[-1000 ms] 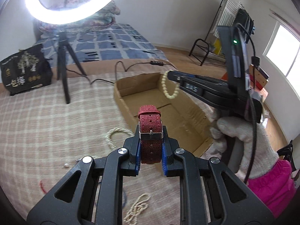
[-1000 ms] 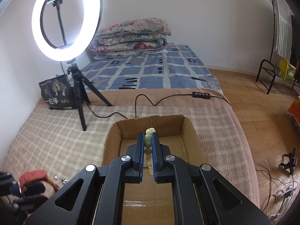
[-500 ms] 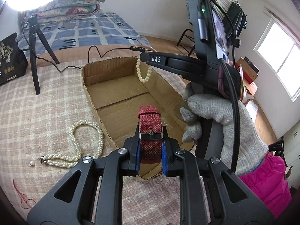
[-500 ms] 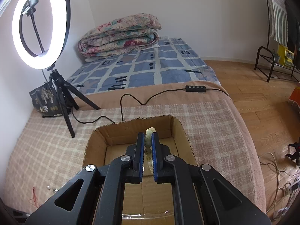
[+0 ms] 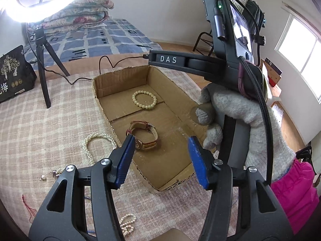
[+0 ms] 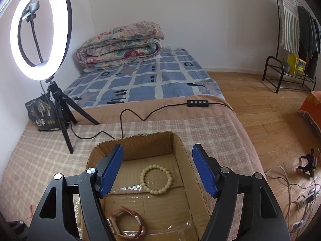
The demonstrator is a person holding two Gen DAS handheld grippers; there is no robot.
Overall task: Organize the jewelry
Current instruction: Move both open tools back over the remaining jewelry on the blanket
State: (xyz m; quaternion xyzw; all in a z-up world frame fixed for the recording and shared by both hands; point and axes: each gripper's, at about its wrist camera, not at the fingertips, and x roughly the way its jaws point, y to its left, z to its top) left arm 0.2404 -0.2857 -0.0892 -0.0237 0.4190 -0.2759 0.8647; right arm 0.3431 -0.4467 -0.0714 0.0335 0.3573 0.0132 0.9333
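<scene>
Both grippers have just let go: the left gripper (image 5: 160, 156) and right gripper (image 6: 158, 170) hang over the cardboard box (image 5: 170, 84) with fingers spreading apart and nothing between them. The red-strapped watch (image 5: 143, 134) now lies on the box floor near the front, the cream bead bracelet (image 6: 156, 178) farther back. A pearl necklace (image 5: 96, 142) remains outside on the blanket (image 5: 40, 130), likely next.
</scene>
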